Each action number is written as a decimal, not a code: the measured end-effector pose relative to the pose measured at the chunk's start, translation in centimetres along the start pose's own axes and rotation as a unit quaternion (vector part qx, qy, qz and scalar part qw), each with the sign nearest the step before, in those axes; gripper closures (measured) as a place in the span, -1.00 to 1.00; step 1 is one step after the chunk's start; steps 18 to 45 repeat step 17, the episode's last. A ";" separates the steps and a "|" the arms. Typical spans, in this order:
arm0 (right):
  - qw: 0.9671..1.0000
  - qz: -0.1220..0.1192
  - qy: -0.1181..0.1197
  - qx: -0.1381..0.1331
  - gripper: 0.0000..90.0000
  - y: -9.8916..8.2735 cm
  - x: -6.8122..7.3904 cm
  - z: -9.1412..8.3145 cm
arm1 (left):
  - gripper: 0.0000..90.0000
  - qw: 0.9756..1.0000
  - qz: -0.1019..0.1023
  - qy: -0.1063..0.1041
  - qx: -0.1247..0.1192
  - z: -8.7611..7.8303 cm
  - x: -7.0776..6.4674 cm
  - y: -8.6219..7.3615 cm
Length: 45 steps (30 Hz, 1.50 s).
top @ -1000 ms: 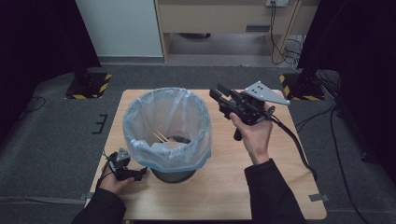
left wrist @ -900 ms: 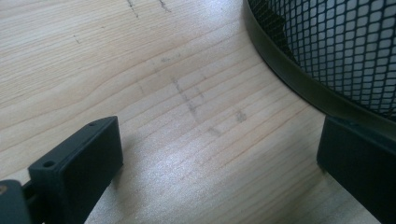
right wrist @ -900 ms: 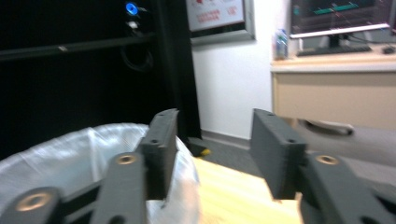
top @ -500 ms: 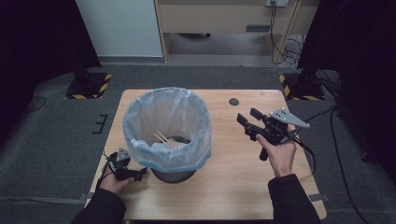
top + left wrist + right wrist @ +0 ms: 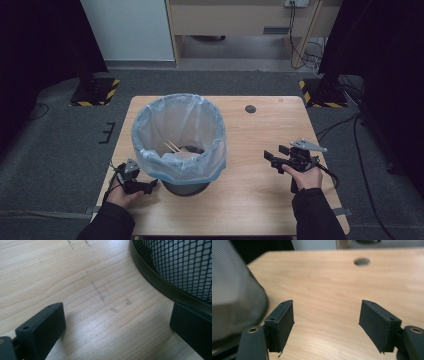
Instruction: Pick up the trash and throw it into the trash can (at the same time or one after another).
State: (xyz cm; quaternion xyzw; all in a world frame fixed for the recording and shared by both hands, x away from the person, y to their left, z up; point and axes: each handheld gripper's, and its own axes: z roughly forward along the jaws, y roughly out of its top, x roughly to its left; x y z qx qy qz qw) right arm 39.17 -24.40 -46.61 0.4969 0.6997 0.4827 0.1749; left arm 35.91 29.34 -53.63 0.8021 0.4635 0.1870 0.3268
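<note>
Wooden table (image 5: 250, 200) — grommet hole (image 5: 250, 109); floor cables (image 5: 345, 125)

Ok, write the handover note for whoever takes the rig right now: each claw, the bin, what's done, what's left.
Left claw: open, empty, low on the table by the base of the mesh bin; one jaw sits close to the base rim, contact unclear.
Right claw: open, empty, on the table's right side, apart from the bin.
Bin: upright, left of centre, with a blue liner bag folded over its rim. Thin sticks already lie inside.
Done: sticks are in the bin.
Left: probably only lifting or tying off the liner; nothing is held.
</note>
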 end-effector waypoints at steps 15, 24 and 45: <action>0.988 -0.058 -0.068 0.123 -0.70 -3.9 -3.9 1.8 | -1.00 1.000 -0.001 -0.001 -0.001 0.0 0.0 0.0; 0.988 -0.063 -0.070 0.126 -0.70 -4.0 -4.2 1.6 | -1.00 1.000 -0.001 -0.001 -0.001 0.0 0.0 0.0; 0.988 -0.063 -0.070 0.126 -0.70 -4.0 -4.2 1.6 | -1.00 1.000 -0.001 -0.001 -0.001 0.0 0.0 0.0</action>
